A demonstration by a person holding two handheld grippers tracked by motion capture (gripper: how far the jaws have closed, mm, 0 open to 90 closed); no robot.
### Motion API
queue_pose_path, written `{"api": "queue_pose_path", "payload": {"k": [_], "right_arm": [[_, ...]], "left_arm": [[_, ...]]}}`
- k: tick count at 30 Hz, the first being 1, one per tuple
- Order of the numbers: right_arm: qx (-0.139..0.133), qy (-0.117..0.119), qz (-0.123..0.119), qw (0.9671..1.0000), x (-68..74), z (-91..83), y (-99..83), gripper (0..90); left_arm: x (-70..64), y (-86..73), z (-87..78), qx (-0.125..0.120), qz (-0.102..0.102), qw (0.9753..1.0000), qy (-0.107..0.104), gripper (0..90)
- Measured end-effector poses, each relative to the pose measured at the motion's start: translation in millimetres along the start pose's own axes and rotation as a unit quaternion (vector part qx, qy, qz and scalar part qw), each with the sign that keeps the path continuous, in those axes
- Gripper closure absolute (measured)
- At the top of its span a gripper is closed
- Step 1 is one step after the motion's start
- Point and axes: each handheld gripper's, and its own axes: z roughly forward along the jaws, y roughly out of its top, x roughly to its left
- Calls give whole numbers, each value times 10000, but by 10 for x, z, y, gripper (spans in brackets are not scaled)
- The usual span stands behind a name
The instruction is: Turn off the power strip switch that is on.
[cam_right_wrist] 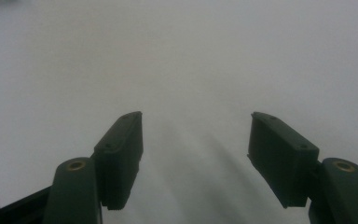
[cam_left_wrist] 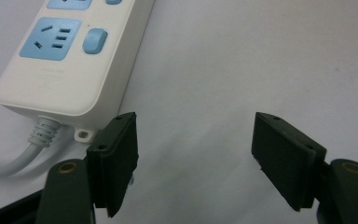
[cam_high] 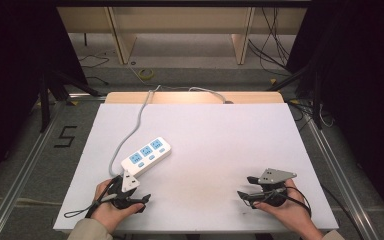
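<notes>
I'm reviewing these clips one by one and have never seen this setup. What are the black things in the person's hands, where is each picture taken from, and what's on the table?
There is no robot here. A person holds a hand-held two-jaw tool in each hand: the left tool and the right tool. The wide picture comes from a fixed camera above the person, looking down on the white table. The other two come from small cameras riding on each tool, looking along its black jaws.

On the table lies a white power strip with blue sockets and a grey cord running off the far edge. The left tool's view shows the strip's cord end just beside its left jaw. Both tools stand open and hold nothing; the right tool faces bare table.
</notes>
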Motion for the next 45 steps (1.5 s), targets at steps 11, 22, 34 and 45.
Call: {"api": "queue_pose_path", "payload": {"k": [11, 22, 34, 45], "right_arm": [[-23, -26, -5, 10000, 11, 0, 4, 359], [-50, -45, -23, 10000, 5, -5, 5, 359], [-49, -55, -32, 10000, 5, -8, 9, 359], [-52, -61, -37, 10000, 4, -4, 7, 360]], "left_arm": [[22, 24, -53, 0, 66, 9997, 214, 654], [94, 55, -110, 199, -17, 9991, 379, 898], [117, 121, -115, 250, -173, 9992, 247, 899], [126, 229, -101, 312, -400, 9983, 286, 899]]}}
